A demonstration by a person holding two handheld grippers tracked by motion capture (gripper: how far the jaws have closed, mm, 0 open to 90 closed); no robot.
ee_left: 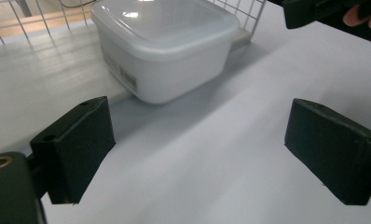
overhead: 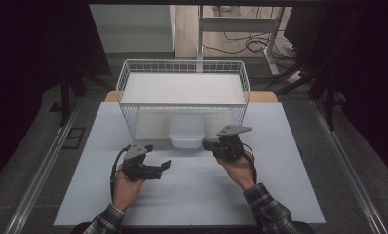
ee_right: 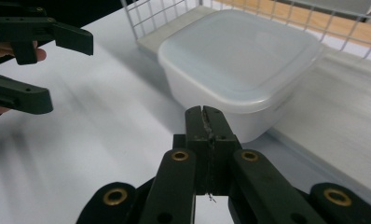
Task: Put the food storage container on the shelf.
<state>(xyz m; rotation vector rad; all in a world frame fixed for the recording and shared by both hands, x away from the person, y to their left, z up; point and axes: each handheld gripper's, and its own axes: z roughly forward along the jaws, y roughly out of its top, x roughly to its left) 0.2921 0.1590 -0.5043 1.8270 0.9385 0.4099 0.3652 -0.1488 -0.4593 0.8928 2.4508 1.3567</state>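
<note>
I count one white lidded container (overhead: 186, 133) on the pale surface (overhead: 192, 195), sitting at twelve o'clock from my two claws, its far side tucked against the open front of the single white wire basket (overhead: 182, 68). In the right gripper view the container (ee_right: 239, 65) has its lid on and rests partly on a light board (ee_right: 323, 112) under the basket; whether the board belongs to the basket I cannot quite tell from that angle.

Two claws are in play. The left claw (overhead: 164, 166) lies at about seven o'clock from the container, pointing toward three o'clock, released: in its own view the two black jaws stand wide apart with bare surface between them and the container (ee_left: 165, 42) ahead, untouched. The right claw (overhead: 206, 145) sits at about four o'clock from the container, just beside its corner, clenched: in its own view the jaws are pressed flat together on nothing, tips close to the container's wall.

Two hands, two plaid sleeves (overhead: 270, 209).
</note>
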